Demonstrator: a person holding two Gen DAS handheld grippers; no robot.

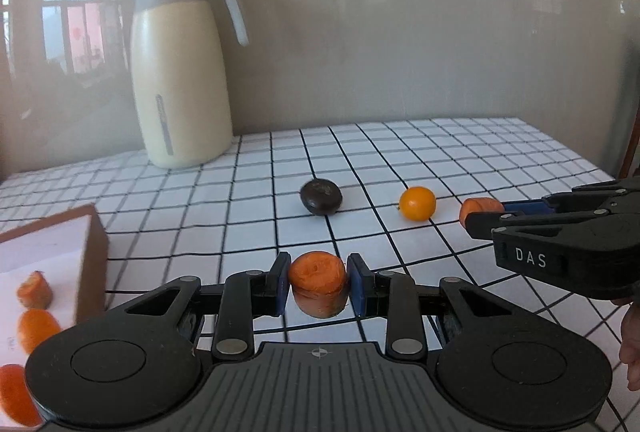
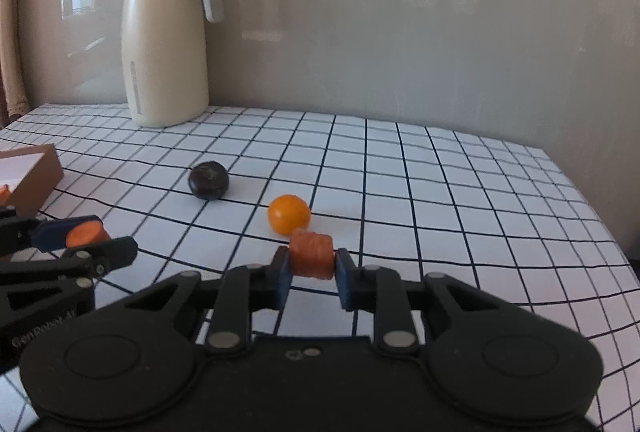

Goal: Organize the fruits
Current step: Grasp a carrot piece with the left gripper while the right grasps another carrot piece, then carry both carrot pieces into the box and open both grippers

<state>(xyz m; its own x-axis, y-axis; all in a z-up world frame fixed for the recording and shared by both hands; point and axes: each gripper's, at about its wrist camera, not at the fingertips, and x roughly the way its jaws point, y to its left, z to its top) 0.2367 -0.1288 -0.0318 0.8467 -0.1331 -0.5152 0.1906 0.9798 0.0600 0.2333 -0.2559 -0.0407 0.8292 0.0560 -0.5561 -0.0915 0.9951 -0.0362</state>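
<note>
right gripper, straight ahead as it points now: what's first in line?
Likely the small orange fruit, just beyond the carrot piece held in the right gripper. Depth is unclear, so it could meet the tablecloth first.

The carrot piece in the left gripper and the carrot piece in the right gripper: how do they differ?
The left gripper holds its carrot piece upright, cut face up; the right gripper holds its carrot piece on its side, ridged skin up. The left piece looks wider and rounder; the right piece looks narrower and blockier. Both are orange, clamped between blue pads and lifted above the checked tablecloth.
</note>
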